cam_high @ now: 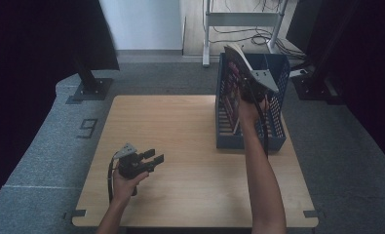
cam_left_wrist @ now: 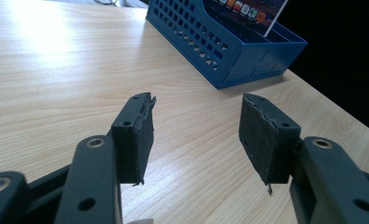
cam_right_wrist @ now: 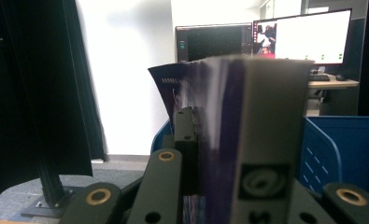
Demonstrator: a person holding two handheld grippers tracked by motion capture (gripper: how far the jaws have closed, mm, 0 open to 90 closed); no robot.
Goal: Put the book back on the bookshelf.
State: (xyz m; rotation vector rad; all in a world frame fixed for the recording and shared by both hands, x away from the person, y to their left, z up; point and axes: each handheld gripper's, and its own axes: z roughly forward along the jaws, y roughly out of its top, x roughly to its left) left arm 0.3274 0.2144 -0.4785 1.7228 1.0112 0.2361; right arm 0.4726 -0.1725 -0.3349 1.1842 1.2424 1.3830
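- Left gripper [cam_high: 151, 160], lower left of the high view, gapes with nothing between its jaws above the table [cam_high: 180, 146].
- Right gripper [cam_high: 248, 90], upper right, clamps a book [cam_right_wrist: 247, 140] over the blue file rack [cam_high: 278, 131].

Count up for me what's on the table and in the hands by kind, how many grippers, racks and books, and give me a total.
Grippers: 2, the left gripper open over the table, the right gripper shut on the book
Blue file racks: 1
Books: 1, the book held upright over the rack
Total: 4
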